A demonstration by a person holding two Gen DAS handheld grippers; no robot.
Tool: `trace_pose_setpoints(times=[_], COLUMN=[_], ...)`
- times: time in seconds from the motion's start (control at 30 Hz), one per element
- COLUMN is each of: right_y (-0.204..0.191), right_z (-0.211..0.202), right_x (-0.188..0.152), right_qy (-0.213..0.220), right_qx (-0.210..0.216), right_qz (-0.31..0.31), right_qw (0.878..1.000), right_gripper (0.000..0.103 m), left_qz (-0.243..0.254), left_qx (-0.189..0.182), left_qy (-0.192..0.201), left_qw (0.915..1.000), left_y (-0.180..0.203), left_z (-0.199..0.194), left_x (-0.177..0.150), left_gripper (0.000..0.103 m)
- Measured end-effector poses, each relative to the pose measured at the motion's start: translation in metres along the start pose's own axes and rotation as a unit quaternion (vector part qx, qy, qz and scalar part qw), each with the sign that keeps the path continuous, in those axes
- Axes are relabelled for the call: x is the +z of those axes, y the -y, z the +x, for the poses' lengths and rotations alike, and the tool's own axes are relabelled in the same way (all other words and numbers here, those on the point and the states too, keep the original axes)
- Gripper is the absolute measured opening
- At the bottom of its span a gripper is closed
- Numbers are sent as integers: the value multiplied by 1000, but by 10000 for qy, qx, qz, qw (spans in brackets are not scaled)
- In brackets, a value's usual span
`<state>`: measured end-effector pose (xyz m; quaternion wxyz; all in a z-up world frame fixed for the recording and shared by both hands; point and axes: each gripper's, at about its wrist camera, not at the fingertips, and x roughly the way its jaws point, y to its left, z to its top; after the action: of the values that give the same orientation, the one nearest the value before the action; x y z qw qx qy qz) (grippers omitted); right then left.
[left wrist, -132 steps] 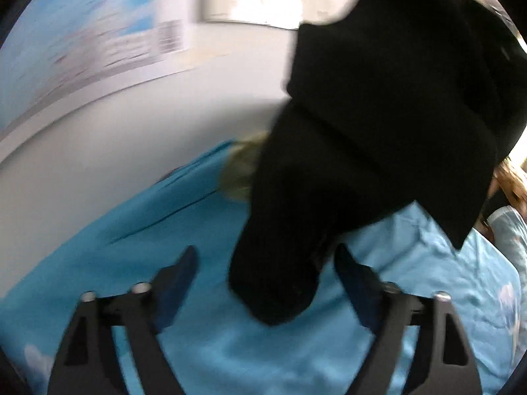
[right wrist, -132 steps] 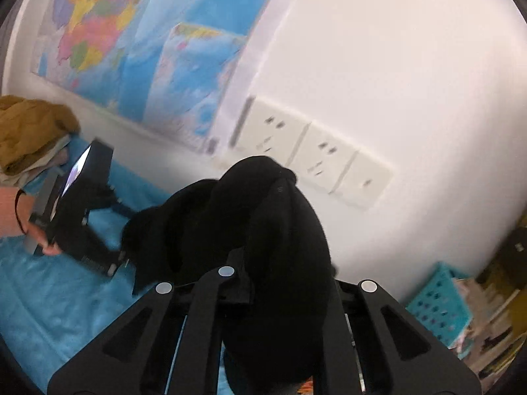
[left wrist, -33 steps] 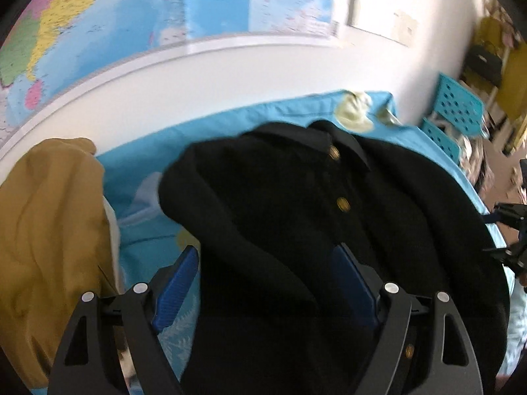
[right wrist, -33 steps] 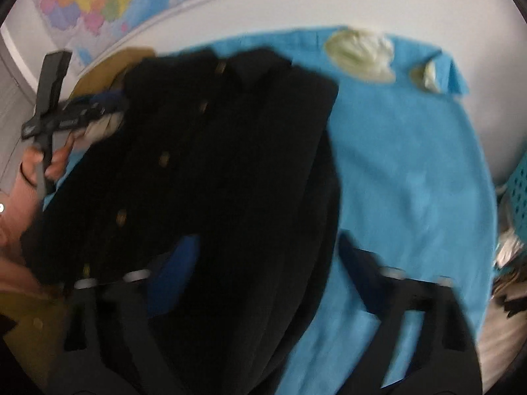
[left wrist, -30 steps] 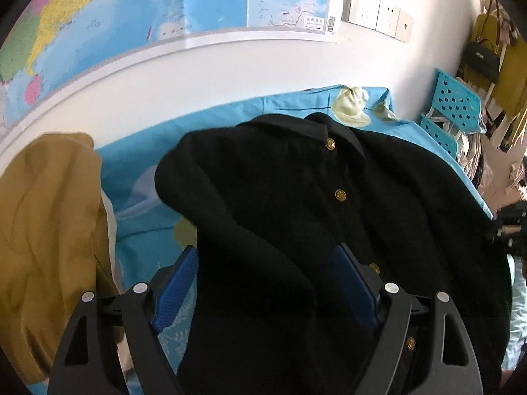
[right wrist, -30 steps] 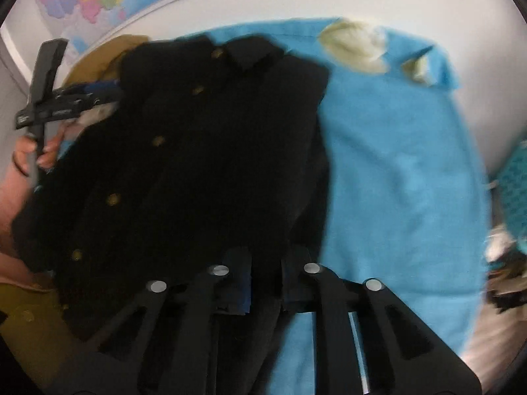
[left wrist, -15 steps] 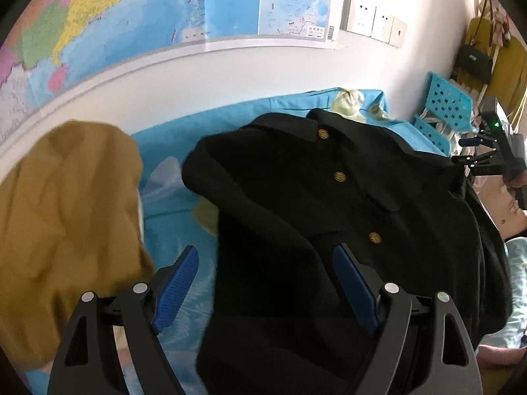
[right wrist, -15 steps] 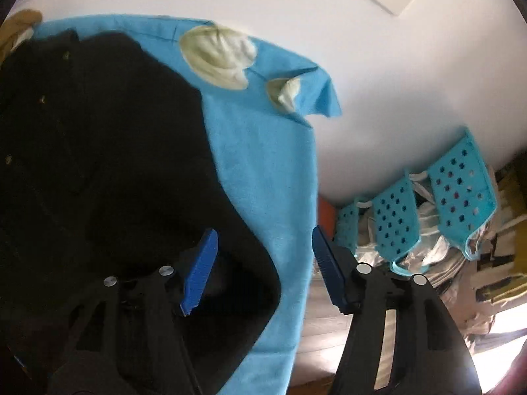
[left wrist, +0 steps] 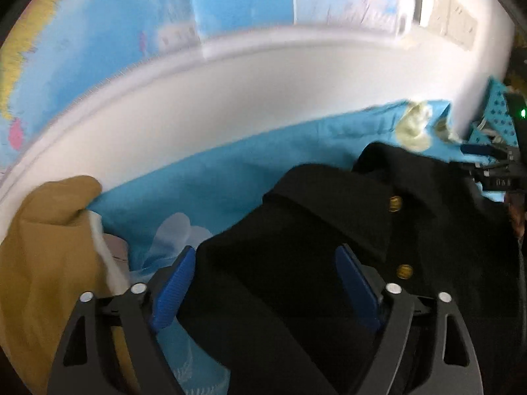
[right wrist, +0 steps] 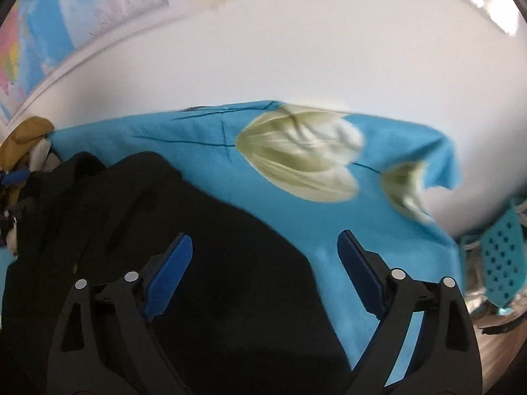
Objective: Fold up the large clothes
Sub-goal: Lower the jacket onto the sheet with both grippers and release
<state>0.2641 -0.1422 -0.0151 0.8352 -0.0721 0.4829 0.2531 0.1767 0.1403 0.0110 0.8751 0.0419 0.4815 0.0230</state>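
A black coat point(left wrist: 329, 230) with gold buttons point(left wrist: 394, 202) lies spread on the blue bed sheet point(left wrist: 214, 184). My left gripper point(left wrist: 265, 250) hovers over its shoulder and collar. Its jaws are closing, with coat fabric below and between them, but the pads do not press on it. In the right wrist view the coat point(right wrist: 164, 230) fills the lower left. My right gripper point(right wrist: 265, 237) stands over the coat's right edge. Its jaws are opening and the pads touch nothing. The right gripper point(left wrist: 494, 164) also shows at the far right of the left wrist view.
A mustard garment point(left wrist: 42, 230) is heaped at the sheet's left end against the white wall. A world map point(left wrist: 98, 33) and sockets point(left wrist: 454, 23) hang above. The sheet point(right wrist: 329, 230) has a pale tulip print point(right wrist: 303, 158) near its right corner. Teal baskets point(right wrist: 504, 263) stand beyond that corner.
The right gripper was shut on the coat; it has opened, let go and swung right toward the sheet's corner. The left gripper has shifted across the coat toward the collar.
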Motion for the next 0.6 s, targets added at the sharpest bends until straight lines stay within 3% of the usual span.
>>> trace_pose_setpoints(times=[0.03, 0.07, 0.1, 0.13, 0.17, 0.2, 0.23, 0.37, 0.4, 0.47, 0.5, 0.57, 0.6], right_y=[0, -1, -3, -4, -7, -14, -17, -16, -15, -14, -3, 11, 10], right_z=[7, 16, 23, 28, 31, 28, 24, -31, -49, -68, -73, -61, -53], right_x=[3, 5, 5, 5, 5, 5, 6, 21, 27, 32, 36, 40, 36], right_qy=[-36, -157, -297, -384, -405, -335, -243, 795, 1142, 1668, 1759, 1365, 1237], right_qx=[83, 254, 486, 630, 584, 357, 266, -28, -280, -1317, -1361, -933, -1017], right_qz=[13, 61, 96, 72, -51, -351, -493, -537, -533, -572, -290, 12, -51], right_qw=[10000, 9995, 9983, 9973, 9975, 9982, 9981, 9954, 9916, 9755, 9745, 9862, 9871], right_gripper=[87, 76, 56, 46, 20, 9, 8, 7, 0, 0, 1, 1, 1], left_qz=[11, 21, 13, -9, -36, -61, -96, -340, -448, -582, -633, -631, -590], left_qx=[69, 103, 84, 56, 19, 36, 66, -113, -156, -191, -179, -265, -245], left_qy=[-67, -140, -231, -291, -422, -568, -652, -652, -547, -404, -388, -352, -297], left_qw=[10000, 9998, 9997, 9996, 9991, 9984, 9978, 9972, 9974, 9973, 9971, 9970, 9975], left_y=[0, -1, -2, -6, -10, -13, -16, -27, -30, -33, -34, -34, -34], left_z=[6, 12, 19, 24, 32, 40, 46, 52, 50, 47, 47, 44, 40], left_x=[0, 0, -1, -4, -7, -10, -11, -9, -7, -6, -6, -9, -12], left_gripper=[74, 74, 73, 70, 69, 65, 63, 62, 59, 59, 59, 62, 62])
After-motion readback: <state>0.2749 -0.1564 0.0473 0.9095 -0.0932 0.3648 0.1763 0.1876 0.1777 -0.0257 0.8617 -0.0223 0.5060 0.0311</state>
